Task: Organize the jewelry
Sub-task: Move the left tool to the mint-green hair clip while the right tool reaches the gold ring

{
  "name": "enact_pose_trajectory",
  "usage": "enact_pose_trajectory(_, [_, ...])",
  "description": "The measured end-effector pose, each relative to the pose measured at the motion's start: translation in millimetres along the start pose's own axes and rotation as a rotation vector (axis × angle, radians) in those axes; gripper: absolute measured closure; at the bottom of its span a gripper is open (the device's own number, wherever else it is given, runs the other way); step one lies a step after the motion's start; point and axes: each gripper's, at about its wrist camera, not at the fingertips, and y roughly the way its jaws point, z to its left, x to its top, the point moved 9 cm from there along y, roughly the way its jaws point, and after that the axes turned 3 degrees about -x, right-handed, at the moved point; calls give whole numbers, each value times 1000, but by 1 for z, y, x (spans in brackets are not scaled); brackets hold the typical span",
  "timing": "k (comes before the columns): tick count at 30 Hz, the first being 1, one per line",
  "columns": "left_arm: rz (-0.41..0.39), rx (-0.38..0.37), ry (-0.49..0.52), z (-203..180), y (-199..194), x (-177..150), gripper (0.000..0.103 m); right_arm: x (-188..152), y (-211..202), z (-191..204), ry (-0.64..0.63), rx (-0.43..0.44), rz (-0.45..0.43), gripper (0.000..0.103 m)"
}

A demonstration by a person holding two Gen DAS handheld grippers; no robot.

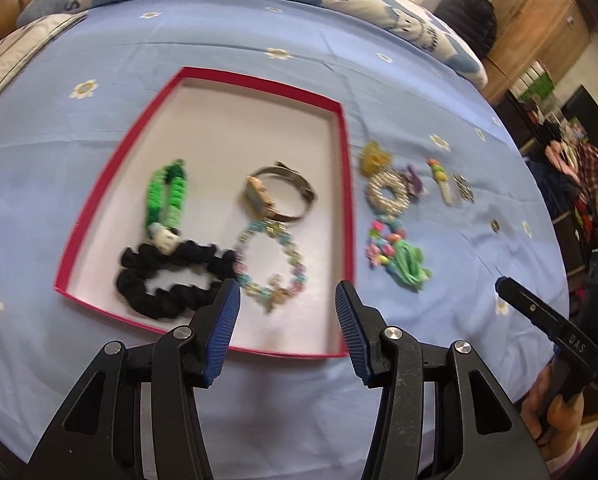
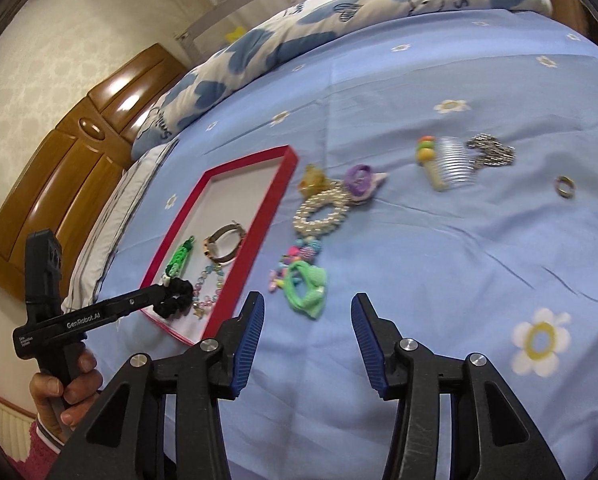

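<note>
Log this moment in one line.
left gripper: open, empty | right gripper: open, empty | red tray: four pieces | green bow: outside

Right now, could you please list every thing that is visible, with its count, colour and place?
tray: one, red rim, white floor, on bedsheet
scrunchie: one, black, in tray
woven strap: one, green, in tray
watch: one, metal band, in tray
bead bracelet: one, pastel, in tray
pearl ring band: one, white, beside tray
green bow: one, on sheet
purple clip: one, on sheet
comb: one, clear, on sheet
small ring: one, far side of sheet
bedsheet: blue, white flowers
left claw: open, empty
right claw: open, empty
</note>
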Motion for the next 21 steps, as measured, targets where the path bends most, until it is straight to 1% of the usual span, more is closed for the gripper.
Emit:
enact_pose_trajectory(6, [16,-26,40,-27,3,-10,55,-6,-12,-21,29,-26,-23,55])
enact_pose_trajectory(11, [30,-44,75,-48,6,-15,55,-10,-21,-46,72,-57,-43,55])
enact_pose_trajectory(21, [57,-62,140,-86,21,-16,55,-2,-36,-86,130,-108,-95,55])
